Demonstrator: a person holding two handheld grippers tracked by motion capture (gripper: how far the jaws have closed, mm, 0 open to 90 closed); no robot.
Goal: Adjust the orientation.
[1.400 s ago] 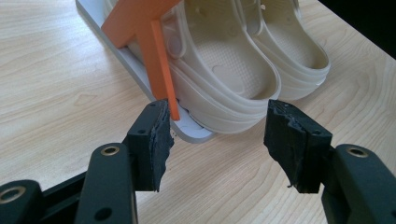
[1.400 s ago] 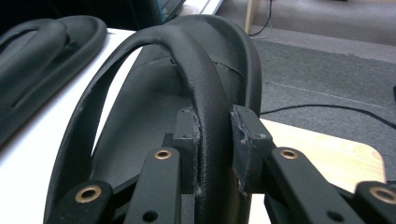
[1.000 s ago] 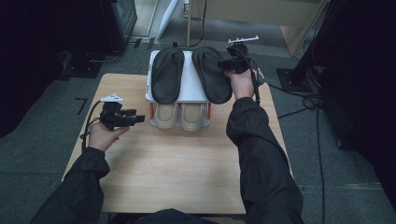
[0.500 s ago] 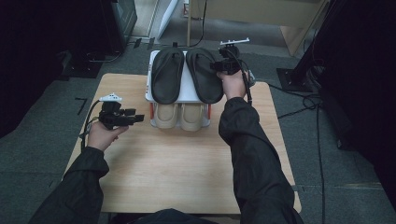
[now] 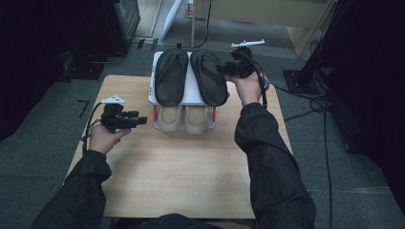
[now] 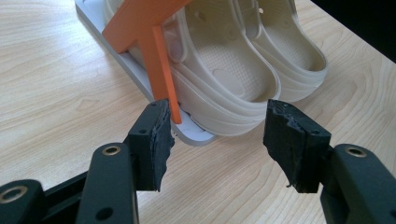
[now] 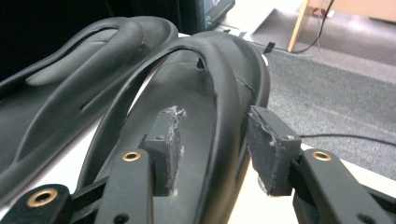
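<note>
With both black flip-flops on the rack's top shelf, the right gripper lets go.
Its jaws have just been opening, released around the right flip-flop's strap; the left gripper waits open near the table's left edge, beside the beige clogs.

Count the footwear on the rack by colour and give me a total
Black flip-flops: 2
Beige clogs: 2
Total: 4
</note>
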